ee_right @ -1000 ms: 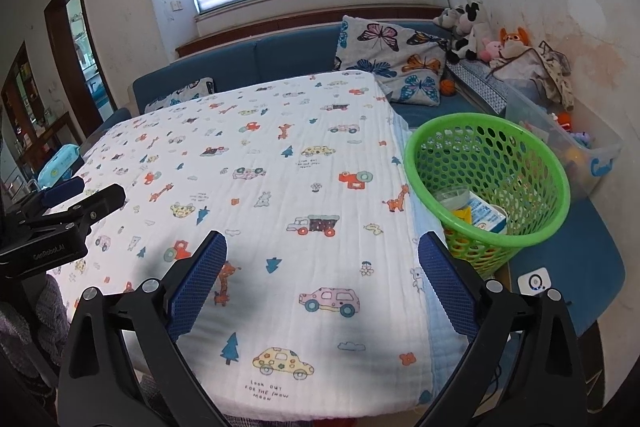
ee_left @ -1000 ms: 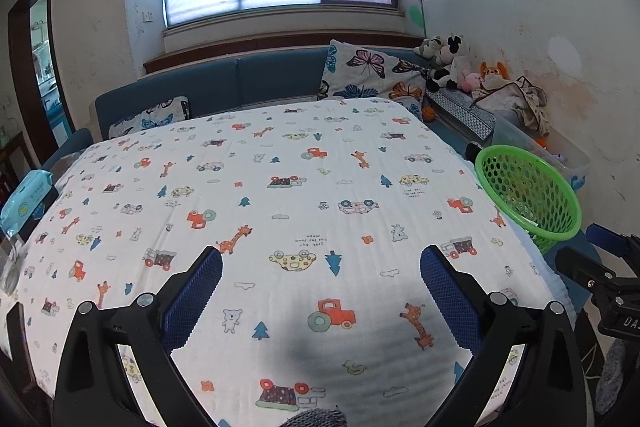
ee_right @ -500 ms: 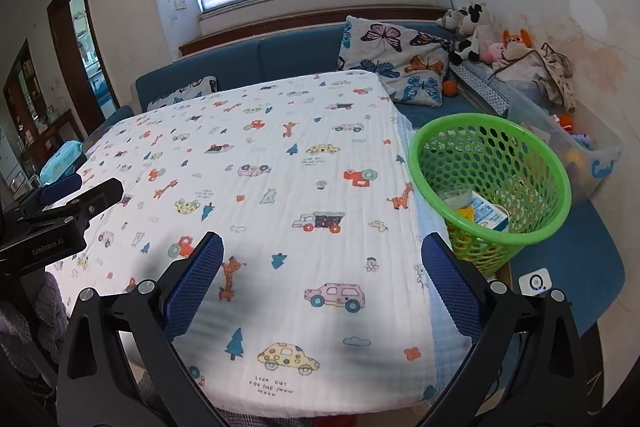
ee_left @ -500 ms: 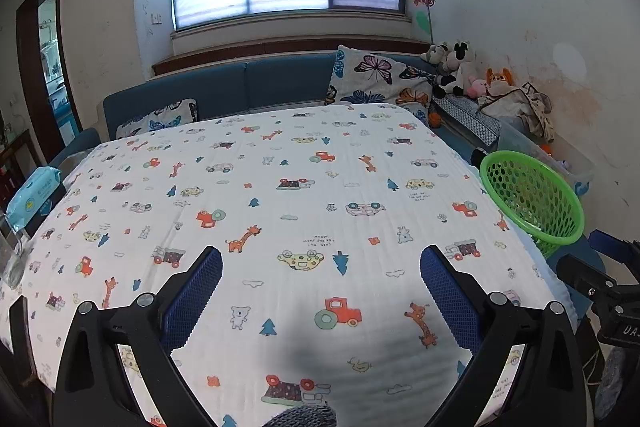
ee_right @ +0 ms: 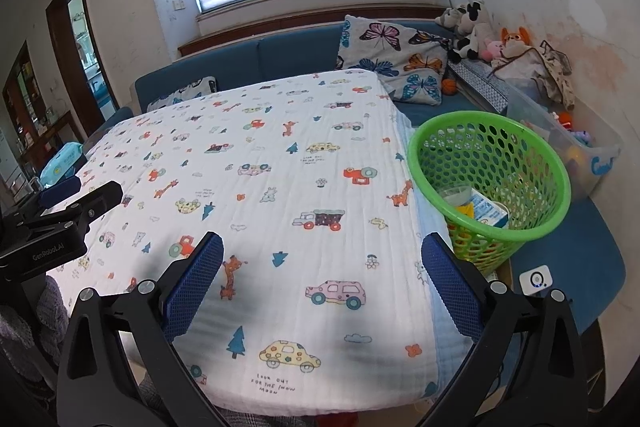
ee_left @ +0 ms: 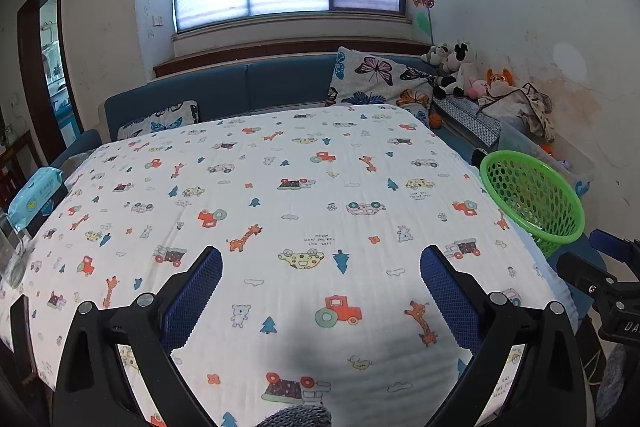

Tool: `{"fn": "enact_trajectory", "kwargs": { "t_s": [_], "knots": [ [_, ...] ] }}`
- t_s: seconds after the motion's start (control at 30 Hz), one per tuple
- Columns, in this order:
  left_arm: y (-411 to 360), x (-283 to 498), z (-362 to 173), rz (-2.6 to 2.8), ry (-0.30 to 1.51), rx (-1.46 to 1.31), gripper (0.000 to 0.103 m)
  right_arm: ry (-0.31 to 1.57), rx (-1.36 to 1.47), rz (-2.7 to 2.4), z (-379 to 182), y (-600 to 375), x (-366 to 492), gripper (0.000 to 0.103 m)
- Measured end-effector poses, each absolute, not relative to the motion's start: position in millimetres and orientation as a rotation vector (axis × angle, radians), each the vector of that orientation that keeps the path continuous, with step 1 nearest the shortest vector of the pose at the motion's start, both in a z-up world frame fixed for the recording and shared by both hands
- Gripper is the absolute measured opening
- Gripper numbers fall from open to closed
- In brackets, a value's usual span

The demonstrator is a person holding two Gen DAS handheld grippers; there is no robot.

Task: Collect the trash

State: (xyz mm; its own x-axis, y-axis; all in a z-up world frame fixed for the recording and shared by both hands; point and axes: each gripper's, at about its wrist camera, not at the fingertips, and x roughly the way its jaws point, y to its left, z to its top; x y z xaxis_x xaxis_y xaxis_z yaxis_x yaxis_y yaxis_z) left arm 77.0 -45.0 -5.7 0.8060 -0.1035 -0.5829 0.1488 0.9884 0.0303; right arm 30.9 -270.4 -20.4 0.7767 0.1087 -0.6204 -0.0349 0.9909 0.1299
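Nearest in each wrist view, both grippers hang above the near edge of the table with their blue-padded fingers spread wide and nothing between them: the left gripper (ee_left: 321,263) over a red tractor print, the right gripper (ee_right: 322,253) over a pink car print. The patterned cloth (ee_right: 280,187) covers the whole table. Beyond the right gripper's right finger (ee_right: 448,283), off the table's right edge, stands the green basket (ee_right: 552,183), and in it lies the trash: a blue-and-white carton (ee_right: 490,211) beside a clear cup (ee_right: 454,195) and something yellow, partly hidden by the rim. In the left view the basket (ee_left: 532,199) shows only its mesh side, contents unseen. Farther back, a blue sofa (ee_left: 248,87) holds a butterfly pillow (ee_right: 396,55).
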Motion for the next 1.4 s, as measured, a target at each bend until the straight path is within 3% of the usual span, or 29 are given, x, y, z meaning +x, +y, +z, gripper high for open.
{"fn": "enact_trajectory", "kwargs": {
  "t_s": [1.4],
  "knots": [
    [-46.3, 72.4, -6.8, -0.137, 0.619, 0.075, 0.096, 0.683, 0.127, 0.083, -21.8, -269.0, 30.2, 0.098]
  ]
}}
